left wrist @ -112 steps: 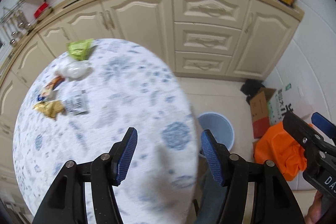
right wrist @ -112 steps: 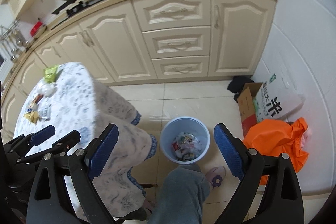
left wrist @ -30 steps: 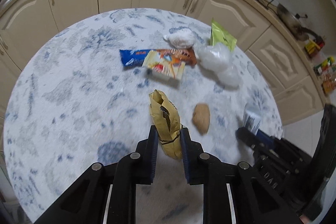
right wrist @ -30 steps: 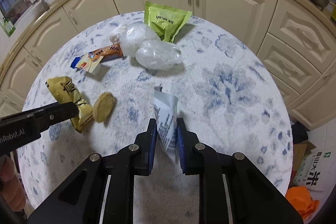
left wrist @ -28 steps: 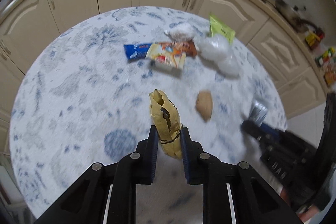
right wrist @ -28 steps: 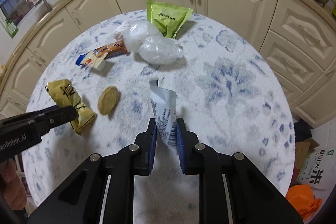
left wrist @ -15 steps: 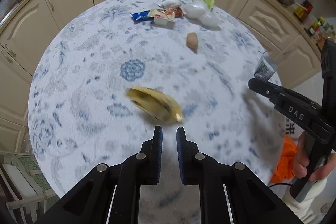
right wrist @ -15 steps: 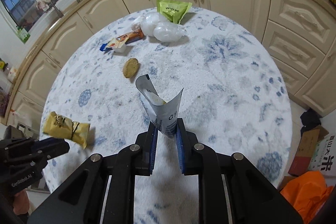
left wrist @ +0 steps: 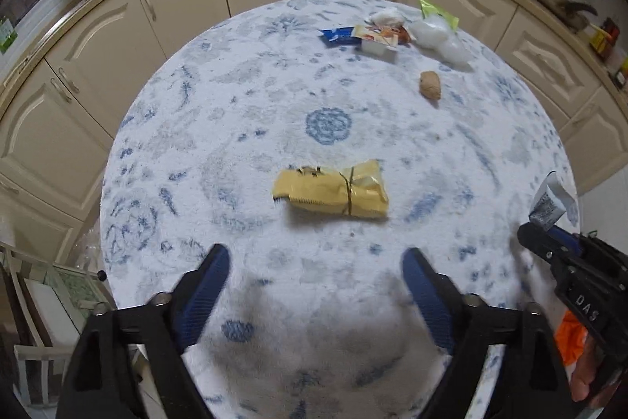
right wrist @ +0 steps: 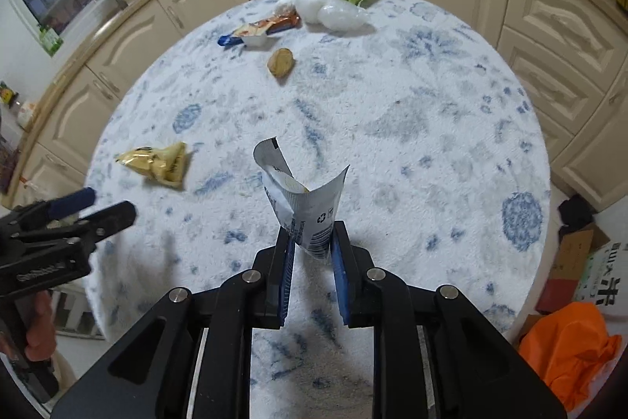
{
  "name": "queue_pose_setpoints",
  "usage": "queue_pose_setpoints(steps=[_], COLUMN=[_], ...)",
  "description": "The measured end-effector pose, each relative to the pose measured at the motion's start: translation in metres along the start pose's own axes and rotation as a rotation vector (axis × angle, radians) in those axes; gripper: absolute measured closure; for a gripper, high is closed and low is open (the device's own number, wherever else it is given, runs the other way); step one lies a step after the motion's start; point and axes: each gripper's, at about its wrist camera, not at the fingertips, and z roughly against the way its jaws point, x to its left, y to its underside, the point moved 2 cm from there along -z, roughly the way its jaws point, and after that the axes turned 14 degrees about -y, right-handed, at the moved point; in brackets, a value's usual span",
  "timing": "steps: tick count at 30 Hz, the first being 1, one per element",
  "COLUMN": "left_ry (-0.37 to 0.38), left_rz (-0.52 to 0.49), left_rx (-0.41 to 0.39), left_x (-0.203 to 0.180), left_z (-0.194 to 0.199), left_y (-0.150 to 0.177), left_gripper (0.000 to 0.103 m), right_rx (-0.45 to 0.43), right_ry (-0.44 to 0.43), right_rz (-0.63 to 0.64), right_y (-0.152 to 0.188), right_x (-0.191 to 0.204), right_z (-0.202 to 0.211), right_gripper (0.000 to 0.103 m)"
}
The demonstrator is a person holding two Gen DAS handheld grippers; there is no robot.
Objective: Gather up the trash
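- Left gripper [left wrist: 314, 285] spread wide, jaws just opened, nothing between; yellow wrapper [left wrist: 331, 192] lies mid-frame on table [left wrist: 235, 128].
- Right gripper [right wrist: 313, 262] pinching torn white packet [right wrist: 304, 207], centre frame.
- Risk: floppy packet slips free; dropped wrapper gets forgotten.

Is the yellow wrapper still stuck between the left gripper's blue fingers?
No, the yellow wrapper lies flat on the table, and the left gripper, whose jaws have just been opening, is empty.

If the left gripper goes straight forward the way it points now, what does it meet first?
Probably the yellow wrapper, which lies flat on the tablecloth ahead of the open left gripper. Nothing else lies between them, though depth is unclear; it might touch bare cloth just short of it.
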Motion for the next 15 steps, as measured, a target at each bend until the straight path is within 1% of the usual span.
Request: queue_pose_setpoints(steps=[2,3,4,5,7,9,10,12,13,14,15], left_ry=[-0.003,-0.003,0.006,0.021,0.036,0.095,0.090,0.063,0.045,0.021,0.034], left_rz=[0.049,0.080,0.119,0.171,0.275,0.377,0.426,0.526,0.541,0.542,0.532], left_rx=[0.024,0.056,0.084,0.108,0.148,0.191,0.183,0.162,0.152,0.147,0.124], left_x=[0.002,0.003,0.004,0.005,0.009,0.014,0.018,0.024,0.024,0.022,0.020], left_z=[-0.010,-0.017,-0.025,-0.031,-0.042,-0.051,-0.051,-0.053,-0.053,-0.051,-0.049], left_y=[-0.005,-0.009,-0.012,-0.013,-0.017,-0.018,-0.020,-0.021,-0.022,-0.022,-0.023], left_gripper=[0.007,0.007,0.007,0.007,0.006,0.008,0.008,0.009,0.015,0.021,0.038], right_rx=[0.000,-0.001,-0.001,0.000,0.002,0.007,0.008,0.012,0.009,0.011,0.013], right_ry=[0.024,0.027,0.036,0.045,0.051,0.060,0.067,0.069,0.064,0.069,0.071], right_rz=[0.003,0.003,0.007,0.011,0.015,0.033,0.050,0.059,0.063,0.079,0.089], right_y=[-0.002,-0.003,-0.004,-0.004,-0.007,-0.011,-0.013,-0.015,-0.015,-0.015,-0.015], right_x=[0.000,0.001,0.001,0.002,0.002,0.003,0.005,0.005,0.005,0.007,0.008], right_z=[-0.004,-0.007,-0.010,-0.012,-0.018,-0.022,-0.024,-0.027,-0.027,-0.028,-0.029], right_gripper=[0.077,0.074,0.067,0.062,0.058,0.056,0.054,0.053,0.052,0.057,0.062])
